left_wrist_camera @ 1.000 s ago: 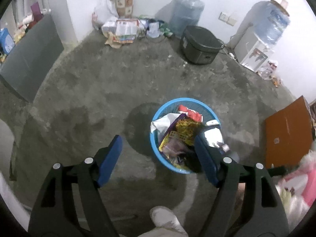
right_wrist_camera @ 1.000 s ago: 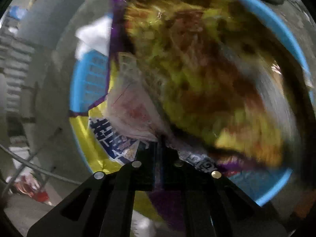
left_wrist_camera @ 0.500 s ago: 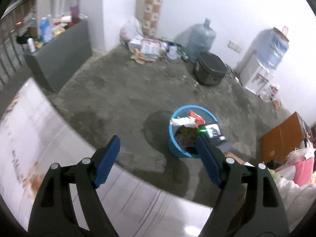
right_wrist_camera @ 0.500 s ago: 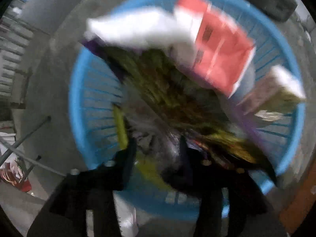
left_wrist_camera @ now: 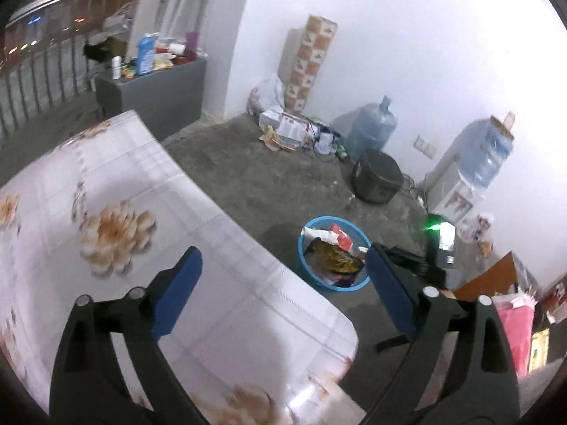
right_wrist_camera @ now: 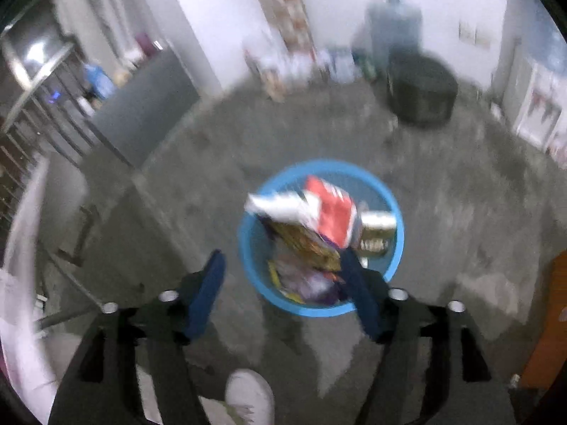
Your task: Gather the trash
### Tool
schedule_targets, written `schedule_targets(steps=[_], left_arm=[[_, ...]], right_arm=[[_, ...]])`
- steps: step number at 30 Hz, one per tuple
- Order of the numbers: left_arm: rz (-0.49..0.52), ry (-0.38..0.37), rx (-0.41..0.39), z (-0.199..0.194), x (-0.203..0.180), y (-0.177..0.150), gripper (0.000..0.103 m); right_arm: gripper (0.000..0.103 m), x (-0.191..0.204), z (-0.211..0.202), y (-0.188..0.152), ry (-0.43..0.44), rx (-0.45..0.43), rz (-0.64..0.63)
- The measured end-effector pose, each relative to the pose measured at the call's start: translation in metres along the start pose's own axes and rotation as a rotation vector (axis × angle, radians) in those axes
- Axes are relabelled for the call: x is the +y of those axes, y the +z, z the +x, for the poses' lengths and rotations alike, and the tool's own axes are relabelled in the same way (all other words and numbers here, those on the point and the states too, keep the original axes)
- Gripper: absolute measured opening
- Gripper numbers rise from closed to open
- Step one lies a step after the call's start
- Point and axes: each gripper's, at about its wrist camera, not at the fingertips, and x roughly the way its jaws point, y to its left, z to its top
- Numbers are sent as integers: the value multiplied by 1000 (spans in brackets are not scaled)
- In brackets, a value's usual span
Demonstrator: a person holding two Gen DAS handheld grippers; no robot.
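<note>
A blue round basket (left_wrist_camera: 305,264) stands on the concrete floor, full of wrappers, among them a red and white packet (left_wrist_camera: 341,238). In the right wrist view the basket (right_wrist_camera: 397,248) and the packet (right_wrist_camera: 333,212) lie below and ahead. My left gripper (left_wrist_camera: 283,285) is open and empty, held over the flowered table top (left_wrist_camera: 117,219). My right gripper (right_wrist_camera: 283,292) is open and empty, raised above the basket's near side; it also shows in the left wrist view (left_wrist_camera: 407,258) beside the basket.
A black cooker (left_wrist_camera: 377,177), a water jug (left_wrist_camera: 372,129) and a dispenser (left_wrist_camera: 460,184) line the far wall. A grey cabinet (left_wrist_camera: 156,92) with bottles stands at the left. A brown board (left_wrist_camera: 485,279) and pink bag (left_wrist_camera: 514,326) lie right. A shoe (right_wrist_camera: 250,396) is below my right gripper.
My right gripper let go of the wrappers into the basket, opened and rose clear. My left gripper lifted and swung back over the table.
</note>
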Motion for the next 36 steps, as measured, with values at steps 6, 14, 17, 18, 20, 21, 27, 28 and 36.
schedule_targets(steps=[6, 14, 17, 18, 20, 21, 27, 28, 36], left_arm=[[-55, 159, -86, -48, -15, -30, 93], [-14, 418, -119, -89, -15, -73, 94], [-39, 468, -105, -100, -9, -89, 94], [-44, 488, -115, -103, -7, -93, 94], [-63, 513, -126, -110, -4, -104, 94], [-75, 515, -122, -111, -2, -107, 94], [-130, 556, -96, -113, 4, -118, 94], [-137, 568, -100, -114, 6, -117, 94], [-186, 617, -62, -99, 14, -113, 94]], right_arm=[[94, 69, -114, -17, 41, -209, -149], [97, 141, -202, -73, 67, -322, -416], [97, 166, -223, -95, 72, -351, -516], [97, 171, -228, -100, 78, -362, -535], [97, 182, -237, -114, 100, -358, -572], [97, 187, -240, -117, 113, -341, -580], [97, 198, -239, -131, 83, -231, -577], [97, 197, -237, -132, 72, -222, -573], [97, 164, -213, -120, -63, -144, -467]])
